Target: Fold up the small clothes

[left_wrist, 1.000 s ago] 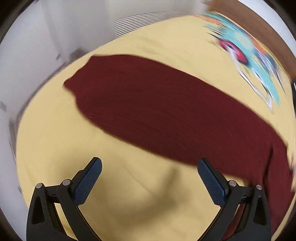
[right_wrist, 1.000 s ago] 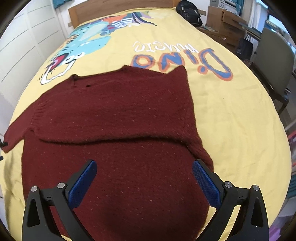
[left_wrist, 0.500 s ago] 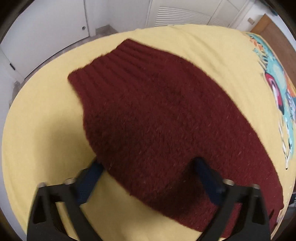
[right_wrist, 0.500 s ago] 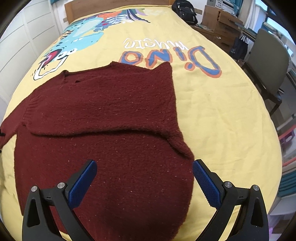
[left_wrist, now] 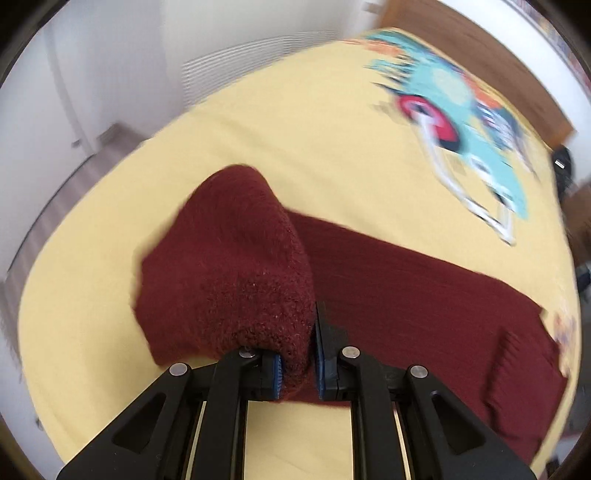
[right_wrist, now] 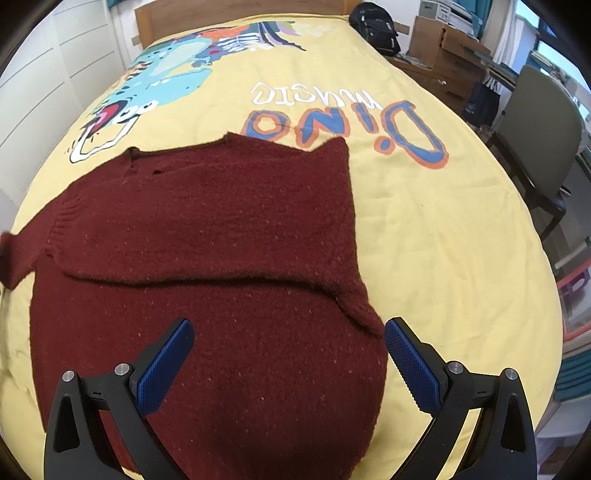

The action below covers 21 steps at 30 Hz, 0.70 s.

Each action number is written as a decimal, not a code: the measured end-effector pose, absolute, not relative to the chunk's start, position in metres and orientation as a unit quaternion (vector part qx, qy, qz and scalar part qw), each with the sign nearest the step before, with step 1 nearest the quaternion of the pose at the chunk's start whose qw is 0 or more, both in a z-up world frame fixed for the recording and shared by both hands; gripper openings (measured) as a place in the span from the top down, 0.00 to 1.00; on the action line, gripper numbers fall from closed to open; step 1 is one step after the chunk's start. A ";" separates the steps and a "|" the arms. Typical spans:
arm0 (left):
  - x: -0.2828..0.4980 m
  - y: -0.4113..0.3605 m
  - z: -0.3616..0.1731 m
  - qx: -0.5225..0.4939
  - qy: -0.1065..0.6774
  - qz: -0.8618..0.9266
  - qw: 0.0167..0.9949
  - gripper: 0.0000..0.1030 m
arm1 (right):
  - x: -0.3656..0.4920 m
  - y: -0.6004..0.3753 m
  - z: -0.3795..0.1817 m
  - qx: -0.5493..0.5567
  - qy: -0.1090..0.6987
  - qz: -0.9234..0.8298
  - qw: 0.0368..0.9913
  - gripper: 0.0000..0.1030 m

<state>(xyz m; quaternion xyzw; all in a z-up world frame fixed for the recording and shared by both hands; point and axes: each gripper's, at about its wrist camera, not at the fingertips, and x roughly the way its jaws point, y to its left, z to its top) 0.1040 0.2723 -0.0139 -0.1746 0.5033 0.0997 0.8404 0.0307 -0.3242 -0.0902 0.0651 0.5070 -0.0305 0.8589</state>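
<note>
A dark red knitted sweater (right_wrist: 207,236) lies spread on a yellow bedspread (right_wrist: 436,236), one sleeve folded across its body. In the left wrist view my left gripper (left_wrist: 298,363) is shut on the other sleeve (left_wrist: 229,280), which bunches up and hangs lifted off the bed, while the remaining sweater (left_wrist: 424,295) stretches away to the right. My right gripper (right_wrist: 288,365) hovers open over the sweater's lower body, its blue pads (right_wrist: 164,369) apart and touching nothing.
The bedspread carries a dinosaur print (right_wrist: 159,85) and large lettering (right_wrist: 347,122). A wooden headboard (right_wrist: 236,11) stands at the far end. A chair (right_wrist: 535,133), boxes and a black bag (right_wrist: 376,26) crowd the right side; white cupboard doors (right_wrist: 44,74) line the left.
My left gripper went from wide open over the sleeve to shut on it, then rose with the cloth. The right gripper stayed open and nearly still.
</note>
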 end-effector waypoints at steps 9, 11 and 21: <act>0.109 0.138 0.012 -0.164 0.487 -0.023 0.857 0.90 | 0.048 -0.324 -0.075 0.069 0.491 -0.017 0.868 0.00; 0.108 0.103 0.020 -0.145 0.486 -0.051 0.860 0.90 | 0.051 -0.327 -0.071 0.070 0.488 -0.015 0.870 0.00; 0.138 -0.052 0.016 -0.085 0.495 -0.152 0.851 0.90 | 0.050 -0.361 -0.072 0.094 0.493 -0.041 0.864 0.00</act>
